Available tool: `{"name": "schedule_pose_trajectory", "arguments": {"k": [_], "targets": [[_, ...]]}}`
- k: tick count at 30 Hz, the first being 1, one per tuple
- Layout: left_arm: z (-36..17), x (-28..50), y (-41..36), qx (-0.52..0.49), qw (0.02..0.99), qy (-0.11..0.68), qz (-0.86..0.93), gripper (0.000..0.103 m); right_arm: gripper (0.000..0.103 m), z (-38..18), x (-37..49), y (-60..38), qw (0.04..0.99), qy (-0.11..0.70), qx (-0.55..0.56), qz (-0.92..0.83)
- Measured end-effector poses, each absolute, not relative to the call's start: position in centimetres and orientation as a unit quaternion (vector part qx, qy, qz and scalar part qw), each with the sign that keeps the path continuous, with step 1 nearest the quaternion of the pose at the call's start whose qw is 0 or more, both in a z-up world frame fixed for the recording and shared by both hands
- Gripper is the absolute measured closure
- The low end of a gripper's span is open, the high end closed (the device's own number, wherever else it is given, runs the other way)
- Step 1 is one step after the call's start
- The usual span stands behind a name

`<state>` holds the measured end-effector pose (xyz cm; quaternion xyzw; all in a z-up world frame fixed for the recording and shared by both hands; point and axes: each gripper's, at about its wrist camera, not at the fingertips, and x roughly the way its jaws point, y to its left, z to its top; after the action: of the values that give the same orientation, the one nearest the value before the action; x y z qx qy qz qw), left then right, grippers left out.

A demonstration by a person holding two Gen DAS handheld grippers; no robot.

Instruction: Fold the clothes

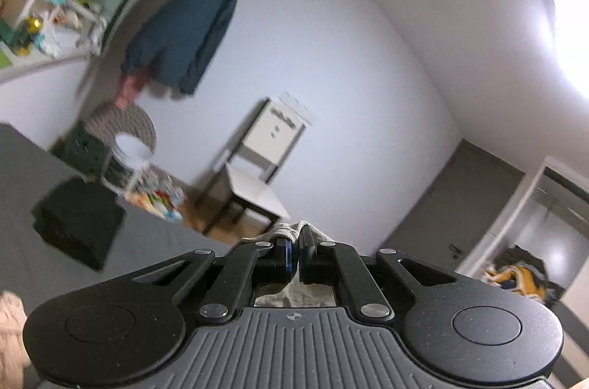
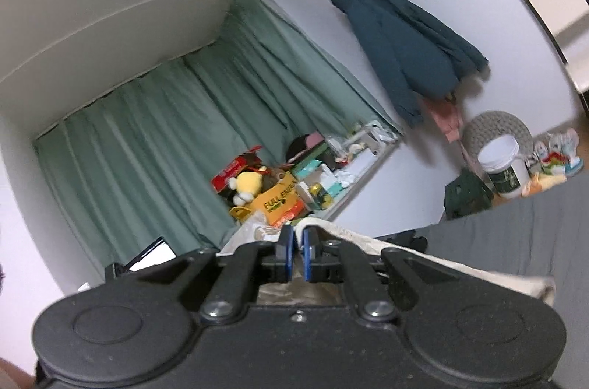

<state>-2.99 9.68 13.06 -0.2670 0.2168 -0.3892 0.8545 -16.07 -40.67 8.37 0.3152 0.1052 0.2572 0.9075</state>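
both claws, left claw (image 1: pixel 294 252) and right claw (image 2: pixel 299 254), pinched a cream garment (image 2: pixel 423 258) aloft; a dark folded stack (image 1: pixel 77 219) lay mid-left on the bed (image 1: pixel 22 204); we judged folding midway.

Left gripper (image 1: pixel 296 251) and right gripper (image 2: pixel 297 251) each pinch edge of cloth (image 2: pixel 460 273), lifted over bed (image 1: pixel 22 216). Folded stack (image 1: pixel 79 219) on bed, left. Chair (image 1: pixel 254 175) beyond bed by far wall. Jacket (image 2: pixel 401 39) hangs on wall above bucket (image 2: pixel 502 164). Box (image 2: pixel 278 201) on ledge before curtain (image 2: pixel 147 131).
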Motion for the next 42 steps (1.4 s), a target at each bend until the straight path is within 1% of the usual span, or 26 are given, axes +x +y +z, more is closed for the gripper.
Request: {"name": "schedule_pose_trajectory", "arguments": {"k": [3, 6, 8, 11, 14, 17, 20, 24, 28, 31, 33, 35, 37, 38, 39, 42], "targets": [[13.4, -3.7, 10.2, -0.276, 0.837, 0.253, -0.4, 0.1, 0.097, 10.2, -17.9, -40.6, 0.907, 0.122, 0.31, 0.258], [12.5, -3.5, 9.9, -0.263, 0.831, 0.291, -0.394, 0.1, 0.097, 10.6, -18.9, -41.2, 0.895, 0.15, 0.331, 0.258], [11.5, -2.7, 9.1, -0.242, 0.835, 0.317, -0.38, 0.1, 0.097, 10.0, -18.8, -41.7, 0.888, 0.168, 0.346, 0.251], [8.9, 0.6, 7.8, -0.233, 0.83, 0.366, -0.35, 0.1, 0.097, 7.9, -16.5, -42.1, 0.885, 0.2, 0.357, 0.22], [5.5, 4.3, 6.3, -0.206, 0.829, 0.417, -0.31, 0.1, 0.097, 3.9, -12.4, -43.1, 0.869, 0.242, 0.391, 0.183], [2.1, 8.0, 3.7, -0.127, 0.828, 0.475, -0.27, 0.1, 0.097, -0.9, -8.3, -44.0, 0.847, 0.283, 0.426, 0.146], [-0.9, 11.1, 1.4, -0.07, 0.826, 0.495, -0.26, 0.1, 0.097, -5.8, -4.3, -44.7, 0.833, 0.316, 0.438, 0.117], [-6.0, 15.8, -0.1, -0.091, 0.824, 0.498, -0.256, 0.1, 0.097, -12.0, 0.3, -45.3, 0.814, 0.345, 0.46, 0.078], [-11.2, 20.2, -1.1, -0.13, 0.818, 0.499, -0.254, 0.1, 0.097, -17.0, 3.5, -46.1, 0.804, 0.367, 0.466, 0.043], [-13.6, 21.6, -1.5, -0.139, 0.819, 0.497, -0.252, 0.1, 0.097, -20.0, 5.3, -46.4, 0.792, 0.381, 0.477, 0.032], [-14.7, 21.9, -1.5, -0.139, 0.817, 0.499, -0.252, 0.1, 0.096, -20.6, 5.5, -46.3, 0.789, 0.385, 0.478, 0.038], [-15.5, 21.8, -1.5, -0.138, 0.816, 0.502, -0.251, 0.1, 0.093, -21.3, 5.6, -46.2, 0.786, 0.39, 0.479, 0.045], [-16.2, 21.6, -1.4, -0.139, 0.815, 0.503, -0.253, 0.1, 0.079, -21.9, 5.8, -46.1, 0.782, 0.394, 0.48, 0.051], [-16.4, 21.4, -1.3, -0.143, 0.813, 0.502, -0.256, 0.1, 0.065, -22.2, 5.8, -46.1, 0.781, 0.396, 0.48, 0.054], [-16.6, 21.3, -1.3, -0.144, 0.813, 0.501, -0.258, 0.1, 0.058, -22.3, 5.8, -46.1, 0.779, 0.396, 0.482, 0.059], [-17.4, 21.3, -1.4, -0.145, 0.815, 0.499, -0.257, 0.1, 0.059, -21.3, 5.4, -46.1, 0.787, 0.395, 0.468, 0.077]]}}
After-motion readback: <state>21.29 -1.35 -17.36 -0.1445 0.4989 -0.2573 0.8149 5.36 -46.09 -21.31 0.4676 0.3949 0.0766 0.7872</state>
